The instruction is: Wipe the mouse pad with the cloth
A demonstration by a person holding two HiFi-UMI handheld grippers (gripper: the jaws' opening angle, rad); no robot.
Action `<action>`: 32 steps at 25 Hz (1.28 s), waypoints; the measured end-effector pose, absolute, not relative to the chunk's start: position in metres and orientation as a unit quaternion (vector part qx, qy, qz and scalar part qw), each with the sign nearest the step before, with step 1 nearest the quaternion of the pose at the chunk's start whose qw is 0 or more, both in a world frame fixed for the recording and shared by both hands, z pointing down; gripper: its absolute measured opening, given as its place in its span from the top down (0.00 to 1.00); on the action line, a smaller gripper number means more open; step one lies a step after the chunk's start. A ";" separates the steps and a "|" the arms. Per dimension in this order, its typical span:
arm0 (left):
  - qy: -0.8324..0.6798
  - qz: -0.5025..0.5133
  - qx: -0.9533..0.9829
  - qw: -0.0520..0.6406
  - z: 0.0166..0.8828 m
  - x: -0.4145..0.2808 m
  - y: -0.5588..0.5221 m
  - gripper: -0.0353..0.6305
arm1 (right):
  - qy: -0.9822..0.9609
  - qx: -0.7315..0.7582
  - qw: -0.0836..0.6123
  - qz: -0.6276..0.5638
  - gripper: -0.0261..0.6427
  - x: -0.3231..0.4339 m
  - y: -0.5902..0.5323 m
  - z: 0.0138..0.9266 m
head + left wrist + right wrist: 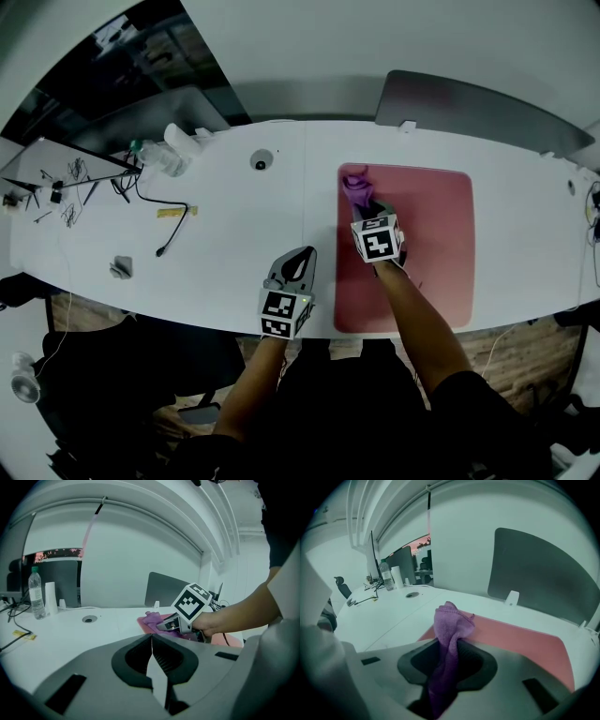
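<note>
A pink mouse pad [427,244] lies on the white desk, right of centre. My right gripper [367,208] is over the pad's left part, shut on a purple cloth [355,190] whose bunched end sticks out ahead of the jaws toward the pad's far left corner. In the right gripper view the cloth [449,639] rises between the jaws with the pad [520,641] beyond it. My left gripper [298,266] rests on the bare desk left of the pad, near the front edge, jaws shut with nothing between them. The left gripper view shows the right gripper [168,623] and cloth [154,619] on the pad.
A grey divider panel [469,103] stands behind the pad. A round cable grommet [262,162] is in the desk's middle. A water bottle [157,161], black cables [150,202] and small items [120,268] lie at the left. The desk's front edge runs just below both grippers.
</note>
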State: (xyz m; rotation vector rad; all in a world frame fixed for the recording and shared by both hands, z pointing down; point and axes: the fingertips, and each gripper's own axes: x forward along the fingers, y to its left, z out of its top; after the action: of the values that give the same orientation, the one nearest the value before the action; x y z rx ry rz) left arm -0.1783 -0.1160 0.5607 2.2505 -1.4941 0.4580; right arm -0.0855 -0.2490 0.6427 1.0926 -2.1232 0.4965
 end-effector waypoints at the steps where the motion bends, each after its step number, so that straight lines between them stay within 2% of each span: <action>1: -0.534 0.164 0.805 0.199 0.561 -0.176 -0.117 0.91 | -0.816 0.424 0.344 0.191 0.79 -0.081 -0.249 0.642; 32: -0.498 0.168 0.825 0.210 0.570 -0.101 -0.127 0.91 | -0.735 0.531 0.383 0.176 0.79 0.128 -0.258 0.645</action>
State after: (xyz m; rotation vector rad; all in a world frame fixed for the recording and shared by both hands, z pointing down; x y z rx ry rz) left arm -0.1011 -0.1267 0.5699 2.2937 -1.3838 0.4674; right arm 0.1275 -0.2578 0.6453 1.3543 -1.8744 0.4484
